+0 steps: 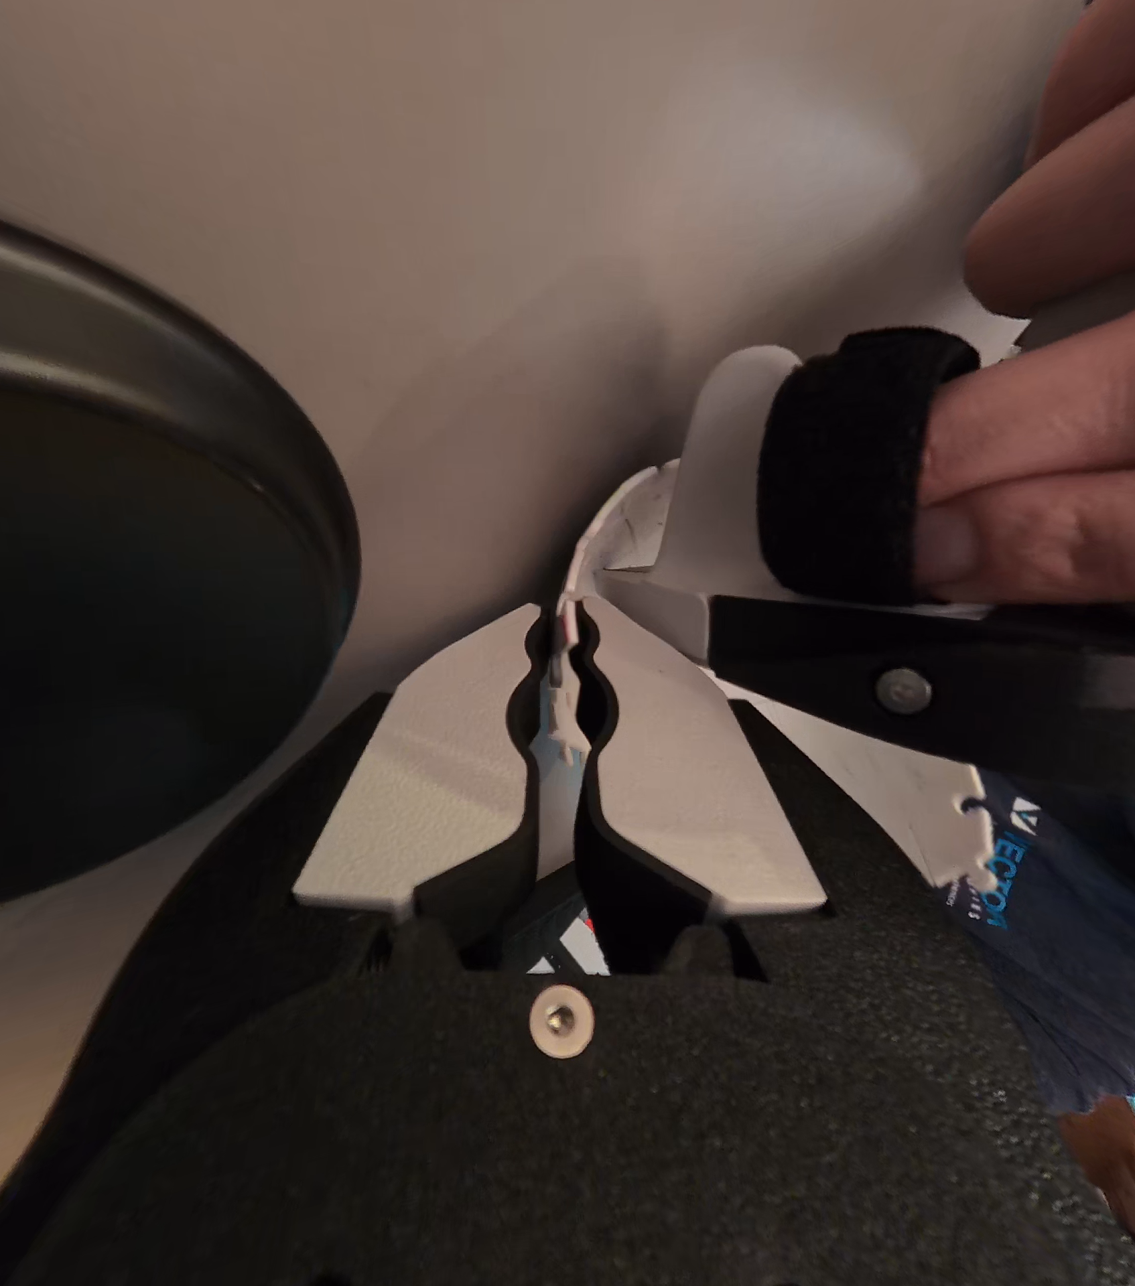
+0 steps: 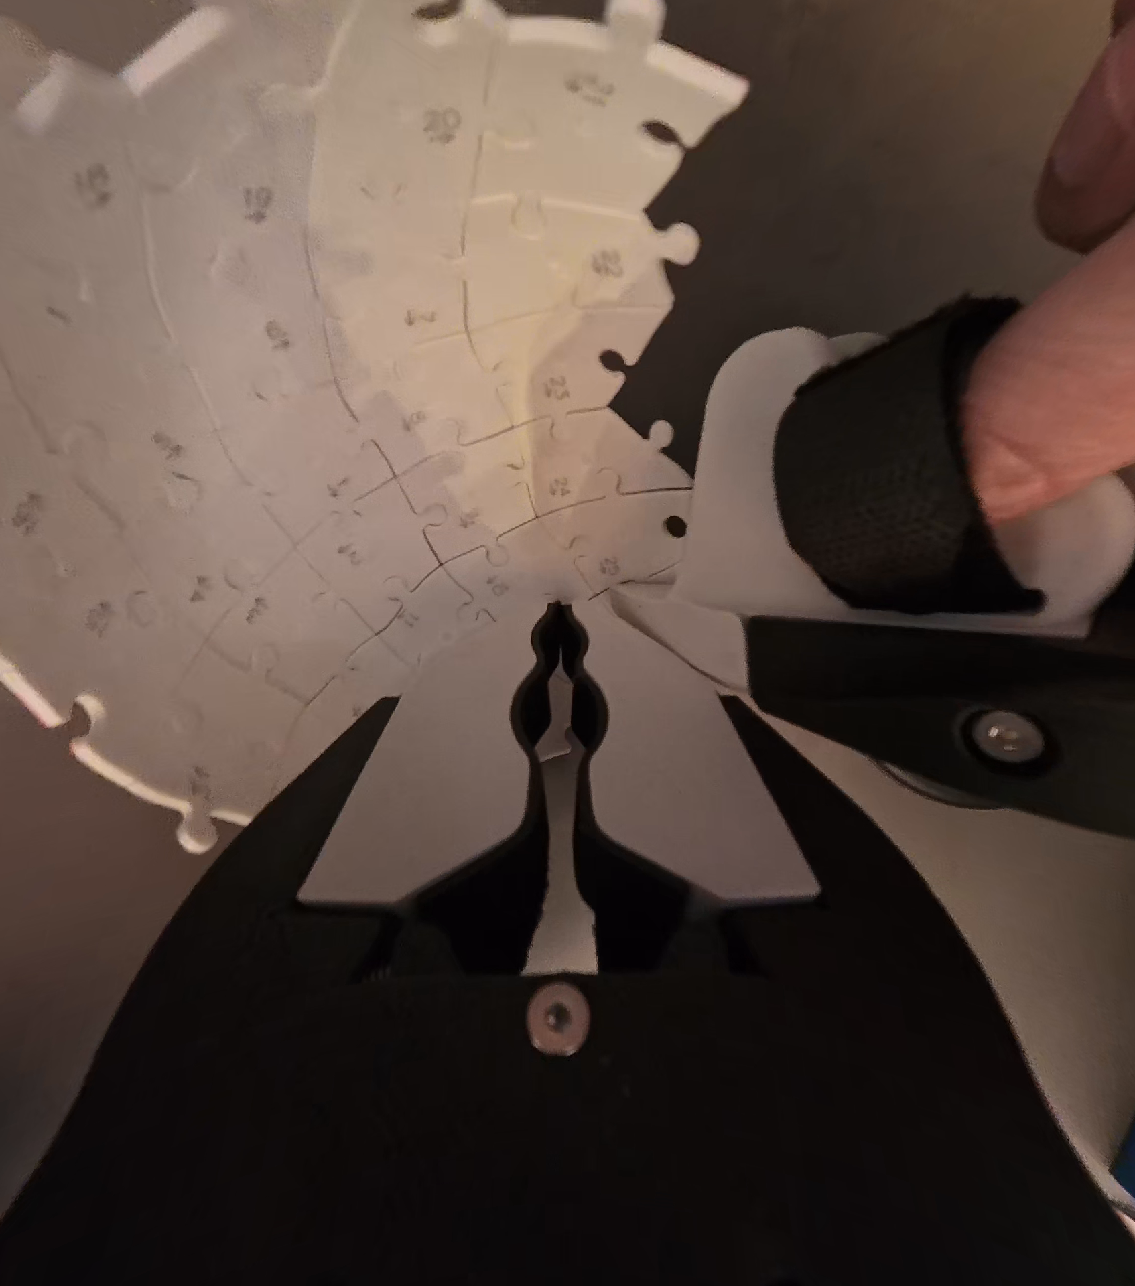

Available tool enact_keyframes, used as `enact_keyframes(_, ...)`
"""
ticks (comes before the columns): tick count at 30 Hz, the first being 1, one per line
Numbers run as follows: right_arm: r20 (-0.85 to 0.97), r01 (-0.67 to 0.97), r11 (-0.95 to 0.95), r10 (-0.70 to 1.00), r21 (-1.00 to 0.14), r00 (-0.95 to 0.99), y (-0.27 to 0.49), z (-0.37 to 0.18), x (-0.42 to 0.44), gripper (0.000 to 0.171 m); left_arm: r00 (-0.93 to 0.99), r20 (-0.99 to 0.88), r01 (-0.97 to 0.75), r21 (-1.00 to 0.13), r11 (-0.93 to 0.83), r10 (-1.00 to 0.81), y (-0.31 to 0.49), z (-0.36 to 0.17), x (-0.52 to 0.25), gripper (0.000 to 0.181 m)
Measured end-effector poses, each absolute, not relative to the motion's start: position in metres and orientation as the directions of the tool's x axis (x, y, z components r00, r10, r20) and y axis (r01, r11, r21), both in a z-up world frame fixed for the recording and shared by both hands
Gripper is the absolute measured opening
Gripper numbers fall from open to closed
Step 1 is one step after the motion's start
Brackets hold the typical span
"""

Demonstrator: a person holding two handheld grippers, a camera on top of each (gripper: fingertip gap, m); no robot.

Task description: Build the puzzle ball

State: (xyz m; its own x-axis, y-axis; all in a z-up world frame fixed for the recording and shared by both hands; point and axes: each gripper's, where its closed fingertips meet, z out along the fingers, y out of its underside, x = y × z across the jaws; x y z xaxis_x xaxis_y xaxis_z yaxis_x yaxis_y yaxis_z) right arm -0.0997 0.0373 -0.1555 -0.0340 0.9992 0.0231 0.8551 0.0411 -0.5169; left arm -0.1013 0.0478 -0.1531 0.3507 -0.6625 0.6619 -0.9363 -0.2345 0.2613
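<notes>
Puzzle ball [image 2: 356,390], a curved shell of joined white pieces seen from its numbered inner side, fanned from 9 to 1 o'clock above the right gripper [image 2: 559,630] in the right wrist view. That claw was nearly pressed together, its white fingertips [image 2: 627,668] pinching a thin white puzzle piece [image 2: 554,748] that ran edge-on down the narrow gap and met the shell's lower rim at the tips. At 3 o'clock a person's hand [image 2: 1073,390] sat on the trigger, one finger through a black strap [image 2: 878,480].

In the left wrist view the left gripper [image 1: 561,637] was likewise almost shut, clamping the edge of a thin printed part of the ball [image 1: 568,737] seen edge-on between its fingers; more of the curved shell showed at 1 o'clock. A dark round metal tin [image 1: 98,557] lay at 9 o'clock on the pale table [image 1: 551,243]. A hand [image 1: 1073,452] held the handle at 3 o'clock.
</notes>
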Motion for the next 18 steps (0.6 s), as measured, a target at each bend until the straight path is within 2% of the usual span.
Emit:
enact_keyframes(4, 0.003, 0.846, 0.025, 1.000, -0.533, -0.027, 0.038, -0.152, -0.098, 0.001, 0.348, 0.672, -0.937, 0.258, -0.234, -0.653, 0.047, -0.151, -0.101, 0.004)
enact_keyframes(7, -0.058, 0.803, -0.007, 0.998, -0.596, -0.034, 0.032, -0.136, -0.097, 0.001, 0.345, 0.666, -0.938, 0.259, -0.228, -0.662, 0.046, -0.150, -0.101, 0.003)
enact_keyframes(18, -0.109, 0.864, -0.017, 0.993, -0.504, -0.043, 0.025, -0.156, -0.088, 0.002, 0.342, 0.665, -0.939, 0.263, -0.220, -0.663, 0.046, -0.149, -0.099, 0.003)
